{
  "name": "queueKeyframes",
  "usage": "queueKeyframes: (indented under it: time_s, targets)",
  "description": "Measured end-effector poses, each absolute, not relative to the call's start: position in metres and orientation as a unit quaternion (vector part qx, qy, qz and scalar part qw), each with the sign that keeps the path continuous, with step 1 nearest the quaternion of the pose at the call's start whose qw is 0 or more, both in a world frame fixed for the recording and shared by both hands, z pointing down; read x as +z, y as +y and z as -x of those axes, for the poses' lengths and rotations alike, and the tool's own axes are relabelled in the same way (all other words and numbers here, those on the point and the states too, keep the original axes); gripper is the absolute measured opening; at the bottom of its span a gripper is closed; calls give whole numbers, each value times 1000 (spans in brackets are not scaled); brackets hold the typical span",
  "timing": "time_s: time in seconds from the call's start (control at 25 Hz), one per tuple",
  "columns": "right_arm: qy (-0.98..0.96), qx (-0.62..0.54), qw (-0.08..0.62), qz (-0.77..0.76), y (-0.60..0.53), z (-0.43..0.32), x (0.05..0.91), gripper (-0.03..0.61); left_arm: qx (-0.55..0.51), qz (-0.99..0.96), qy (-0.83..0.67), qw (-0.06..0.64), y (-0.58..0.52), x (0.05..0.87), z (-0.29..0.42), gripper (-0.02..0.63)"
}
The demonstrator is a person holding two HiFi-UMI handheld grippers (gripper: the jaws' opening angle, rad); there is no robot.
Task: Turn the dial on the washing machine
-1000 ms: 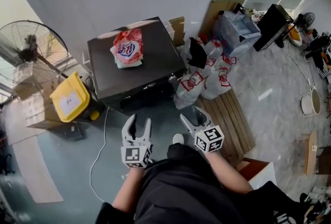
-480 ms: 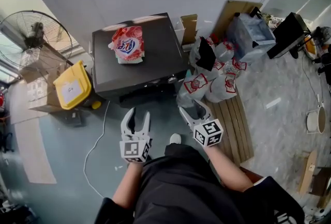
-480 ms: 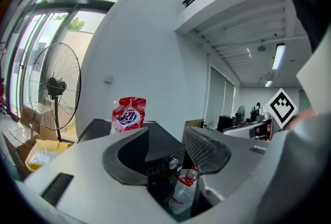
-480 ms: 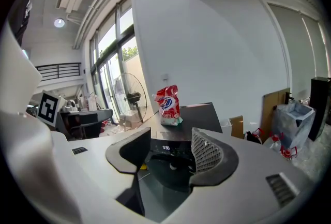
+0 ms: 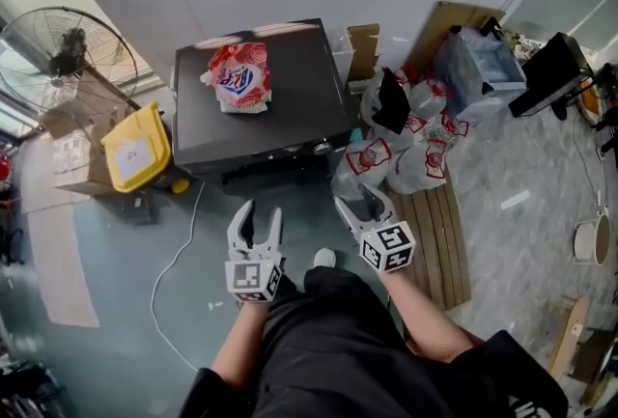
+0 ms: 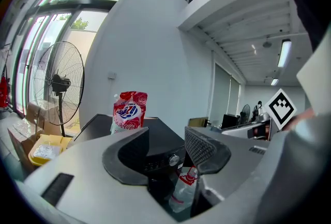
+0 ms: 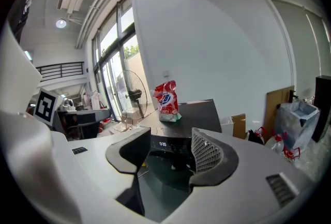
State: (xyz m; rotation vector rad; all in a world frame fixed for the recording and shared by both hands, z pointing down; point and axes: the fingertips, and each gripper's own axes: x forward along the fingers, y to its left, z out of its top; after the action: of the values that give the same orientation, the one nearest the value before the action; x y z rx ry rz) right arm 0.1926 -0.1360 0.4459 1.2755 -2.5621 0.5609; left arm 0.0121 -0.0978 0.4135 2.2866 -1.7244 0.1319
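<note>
Jaws apart, empty: left gripper [image 5: 261, 215], right gripper [image 5: 356, 201] | dial [image 6: 174, 160] on washing machine [image 5: 301, 97] front faces grippers, untouched

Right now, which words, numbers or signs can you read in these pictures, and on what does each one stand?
"0:30": display of the washing machine, right gripper view.
Too blurred: blue logo on the detergent pouch.
Too small: label on the yellow box.
Unreadable: red print on the plastic bags.
</note>
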Motion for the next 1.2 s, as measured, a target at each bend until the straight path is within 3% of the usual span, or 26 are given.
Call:
queueKeyframes:
  time_s: [1.2]
  targets:
    - [-847, 200, 142, -472, -200, -203, 528, 218, 82, -812, -552, 171, -172, 520, -69, 186]
